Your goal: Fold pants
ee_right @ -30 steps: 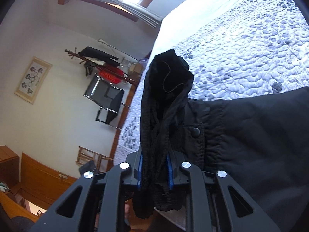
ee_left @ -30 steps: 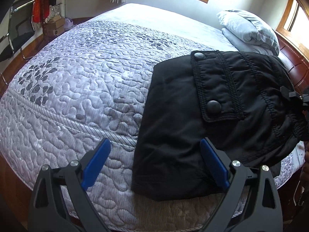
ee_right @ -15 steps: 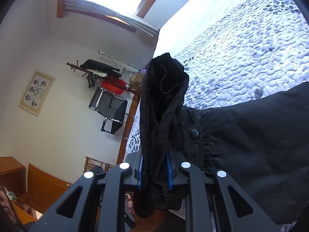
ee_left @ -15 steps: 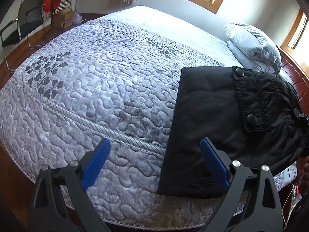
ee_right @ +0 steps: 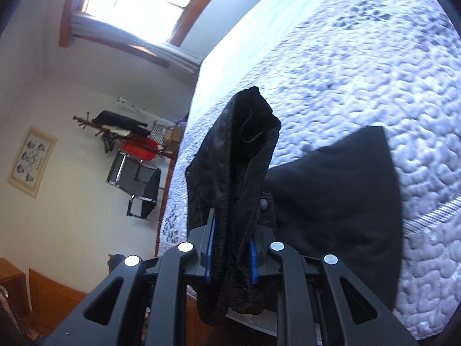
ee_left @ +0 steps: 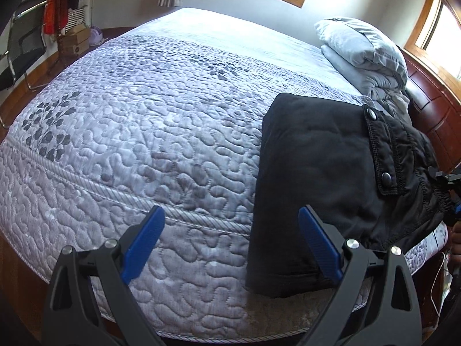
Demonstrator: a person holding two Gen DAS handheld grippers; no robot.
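Observation:
Black pants [ee_left: 317,178] lie folded on the near right part of the quilted bed [ee_left: 149,132], a buttoned pocket flap on their right side. My left gripper [ee_left: 230,242] hangs open above the bed's front edge, its right blue finger over the pants' near corner, nothing between the pads. My right gripper [ee_right: 230,256] is shut on the bunched waistband of the pants [ee_right: 239,173], which sticks up between its blue pads; the rest of the pants spreads to its right. In the left wrist view the right gripper shows only as a sliver at the far right edge.
Folded grey pillows [ee_left: 366,54] rest at the head of the bed by a dark wooden headboard [ee_left: 429,106]. A black chair [ee_right: 135,184] and a clothes rack [ee_right: 121,127] stand beyond the bed's far side. Windows sit above.
The right gripper has dragged the pants by the waistband toward the bed's right side, and they now lie farther right. The left gripper stays open and nearly still.

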